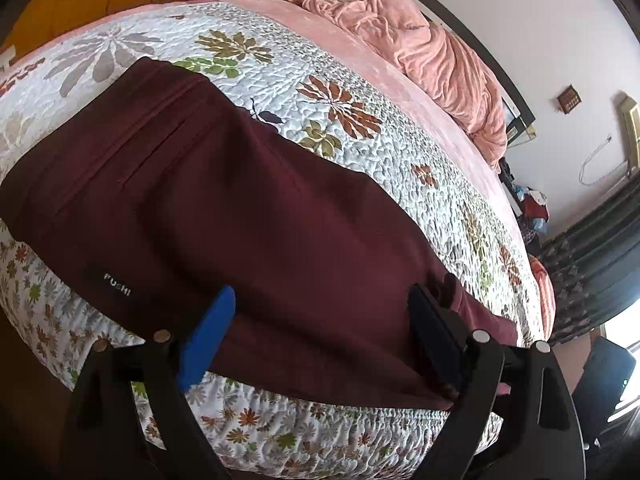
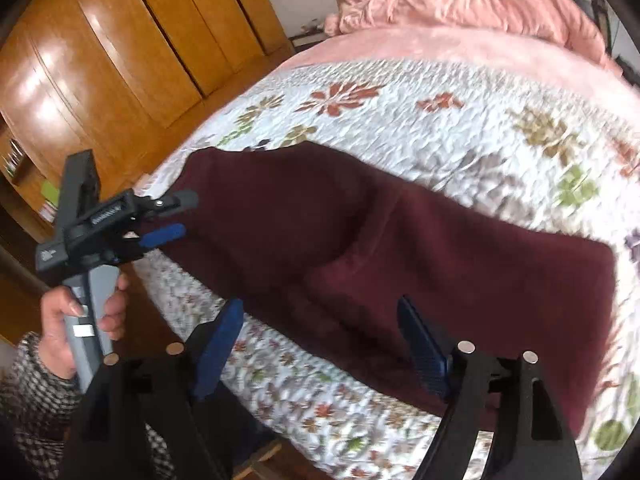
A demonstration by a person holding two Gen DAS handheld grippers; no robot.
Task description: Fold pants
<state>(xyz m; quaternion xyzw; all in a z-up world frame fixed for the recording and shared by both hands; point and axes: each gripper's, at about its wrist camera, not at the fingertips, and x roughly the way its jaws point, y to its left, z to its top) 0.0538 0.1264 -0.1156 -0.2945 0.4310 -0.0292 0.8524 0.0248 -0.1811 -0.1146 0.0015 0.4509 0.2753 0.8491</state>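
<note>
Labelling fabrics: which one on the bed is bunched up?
The pink blanket, heaped in folds at the bed's far end. The flowered quilt and the maroon pants lie spread out.

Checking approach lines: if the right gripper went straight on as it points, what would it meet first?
Probably the pants: the open right gripper points at their near edge on the quilt, nothing between. Depth is uncertain.

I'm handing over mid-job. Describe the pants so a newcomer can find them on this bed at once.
Start at the bed's white floral quilt; the rumpled pink blanket lies at its far end. The pants lie flat along the near edge, under both open hand-held grippers. They are the only plain dark maroon fabric, with small white lettering near one end.
</note>
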